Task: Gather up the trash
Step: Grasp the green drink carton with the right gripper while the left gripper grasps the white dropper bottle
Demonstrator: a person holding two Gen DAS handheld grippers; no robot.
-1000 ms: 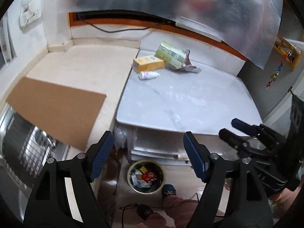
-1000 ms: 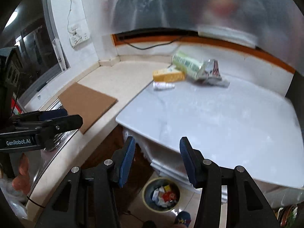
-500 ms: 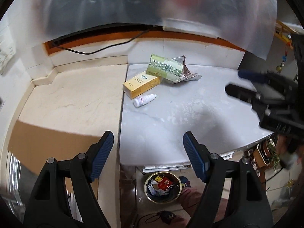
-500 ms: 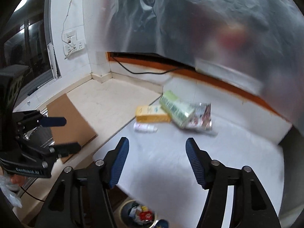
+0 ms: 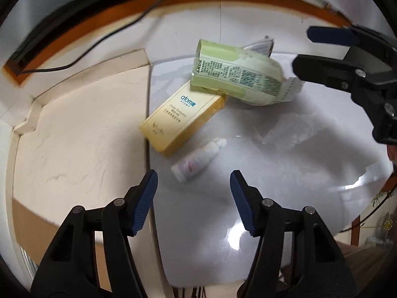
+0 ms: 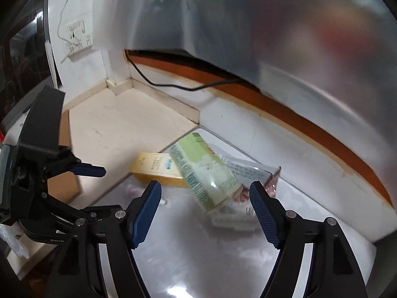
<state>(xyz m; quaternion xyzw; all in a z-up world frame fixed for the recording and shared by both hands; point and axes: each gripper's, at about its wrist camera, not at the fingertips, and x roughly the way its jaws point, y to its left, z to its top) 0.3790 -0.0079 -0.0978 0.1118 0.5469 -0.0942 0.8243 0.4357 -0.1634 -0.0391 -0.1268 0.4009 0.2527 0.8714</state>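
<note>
Trash lies at the back of a white marble table [image 5: 285, 173]: a yellow carton [image 5: 181, 119], a pale green package [image 5: 235, 74] leaning on it, a crumpled foil wrapper [image 6: 250, 173] behind, and a small white bottle [image 5: 196, 161]. My left gripper [image 5: 193, 193] is open and empty, just short of the bottle. My right gripper [image 6: 206, 206] is open and empty, close in front of the green package [image 6: 206, 173]. The right gripper also shows at the right edge of the left wrist view [image 5: 327, 49].
A beige stone counter [image 5: 74, 136] adjoins the table on the left, with a brown cardboard sheet [image 5: 32, 228] on it. A black cable [image 6: 173, 84] runs along the back wall. Plastic sheeting [image 6: 248, 24] hangs above.
Both grippers have moved forward and down over the table toward the trash pile. The floor bin has left both views. The jaws stay open.
</note>
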